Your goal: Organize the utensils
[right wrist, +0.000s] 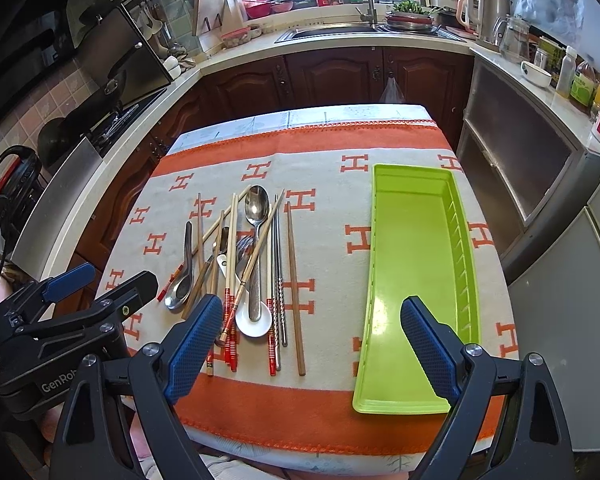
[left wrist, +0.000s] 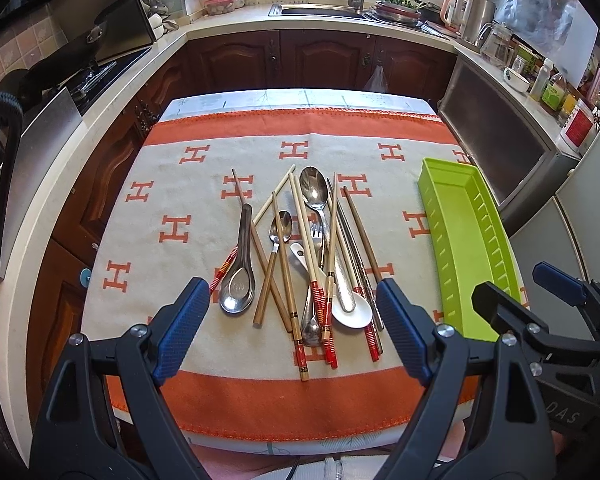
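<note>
Left wrist view: left gripper [left wrist: 294, 322] w/ jaws wide apart, empty, hovering at the table's near edge, straight over the utensil pile [left wrist: 304, 264]; long axes run near-to-far, roughly in line w/ the fingers. Right wrist view: right gripper [right wrist: 312, 346] also spread, empty, between pile and green tray [right wrist: 466, 280], which lies empty along the right edge. Left looks nearer the pile.

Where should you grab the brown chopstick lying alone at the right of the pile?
Probably mid-shaft on the brown chopstick, from above with the open right gripper. It lies flat on the cloth, clear of the metal chopsticks, so fingers fit either side.
</note>
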`<act>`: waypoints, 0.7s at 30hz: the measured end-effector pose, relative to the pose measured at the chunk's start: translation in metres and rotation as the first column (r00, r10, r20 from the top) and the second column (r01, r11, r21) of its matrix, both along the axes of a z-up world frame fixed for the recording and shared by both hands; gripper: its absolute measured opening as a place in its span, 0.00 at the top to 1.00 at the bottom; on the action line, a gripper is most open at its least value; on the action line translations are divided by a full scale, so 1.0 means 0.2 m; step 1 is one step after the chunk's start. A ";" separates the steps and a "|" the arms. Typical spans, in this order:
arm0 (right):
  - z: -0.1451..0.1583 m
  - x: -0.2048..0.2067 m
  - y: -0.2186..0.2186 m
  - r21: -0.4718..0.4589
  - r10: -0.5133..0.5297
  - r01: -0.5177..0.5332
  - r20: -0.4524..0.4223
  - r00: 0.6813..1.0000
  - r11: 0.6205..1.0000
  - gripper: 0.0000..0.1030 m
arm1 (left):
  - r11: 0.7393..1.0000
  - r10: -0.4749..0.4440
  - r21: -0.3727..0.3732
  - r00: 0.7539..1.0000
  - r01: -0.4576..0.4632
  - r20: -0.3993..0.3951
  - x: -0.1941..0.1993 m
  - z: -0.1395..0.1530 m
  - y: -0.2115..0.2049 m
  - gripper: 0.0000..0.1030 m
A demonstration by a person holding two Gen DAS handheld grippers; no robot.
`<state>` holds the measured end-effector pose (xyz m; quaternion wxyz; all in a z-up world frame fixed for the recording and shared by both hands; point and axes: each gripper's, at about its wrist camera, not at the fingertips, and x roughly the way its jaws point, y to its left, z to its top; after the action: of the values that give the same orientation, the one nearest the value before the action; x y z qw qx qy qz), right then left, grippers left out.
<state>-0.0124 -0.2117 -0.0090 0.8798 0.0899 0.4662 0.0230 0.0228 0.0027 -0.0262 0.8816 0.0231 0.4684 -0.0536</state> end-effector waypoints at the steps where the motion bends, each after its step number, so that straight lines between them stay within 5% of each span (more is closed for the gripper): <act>1: 0.00 0.00 0.00 -0.001 0.001 -0.001 -0.001 1.000 1.000 0.11 | 1.000 0.000 0.001 1.000 0.000 -0.001 0.00 0.00 0.00 0.19; 21: 0.01 -0.02 0.03 -0.002 0.016 -0.016 -0.003 1.000 1.000 0.11 | 0.999 0.014 0.039 1.000 -0.014 -0.009 -0.02 -0.03 0.00 0.19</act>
<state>-0.0172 -0.2052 -0.0076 0.8789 0.0851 0.4684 0.0295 0.0191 0.0021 -0.0324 0.8792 0.0370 0.4735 -0.0384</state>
